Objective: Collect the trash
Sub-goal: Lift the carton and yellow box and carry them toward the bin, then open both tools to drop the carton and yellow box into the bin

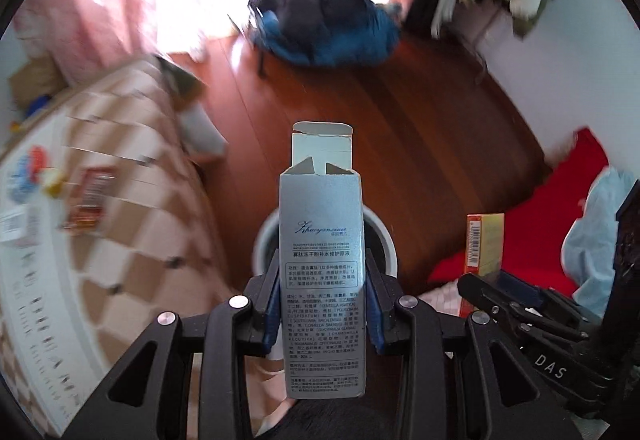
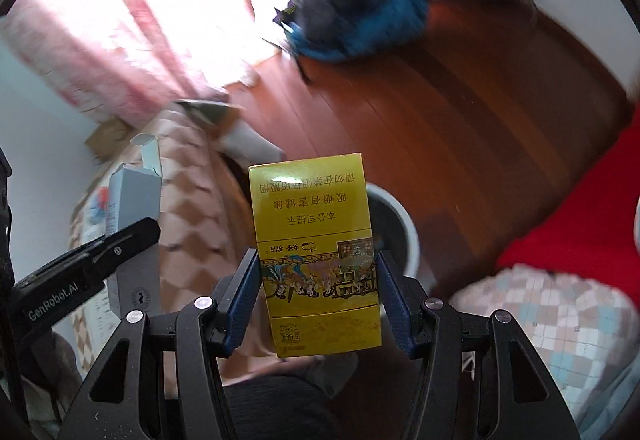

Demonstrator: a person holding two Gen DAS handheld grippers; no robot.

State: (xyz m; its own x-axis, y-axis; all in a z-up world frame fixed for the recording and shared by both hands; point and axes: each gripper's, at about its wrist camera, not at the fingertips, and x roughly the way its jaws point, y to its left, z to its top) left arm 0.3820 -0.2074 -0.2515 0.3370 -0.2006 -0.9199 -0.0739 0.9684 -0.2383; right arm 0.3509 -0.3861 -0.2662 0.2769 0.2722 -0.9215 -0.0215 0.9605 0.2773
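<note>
My left gripper (image 1: 323,264) is shut on a tall silver carton (image 1: 320,207) whose top flap stands open. The carton is upright between the blue pads. Under and behind it on the floor stands a white waste bin (image 1: 384,240). My right gripper (image 2: 317,260) is shut on a yellow cigarette box (image 2: 312,199), with the same bin (image 2: 404,232) just behind it to the right. Each view also catches the other tool. The yellow box (image 1: 484,244) shows at the right of the left wrist view, the silver carton (image 2: 132,199) at the left of the right wrist view.
A table with a checked cover (image 1: 132,175) stands to the left and carries several small packets. The wooden floor (image 1: 420,119) stretches ahead to a blue and black bag (image 1: 328,27) by pink curtains. A red cloth (image 1: 560,199) lies to the right. Both views are blurred.
</note>
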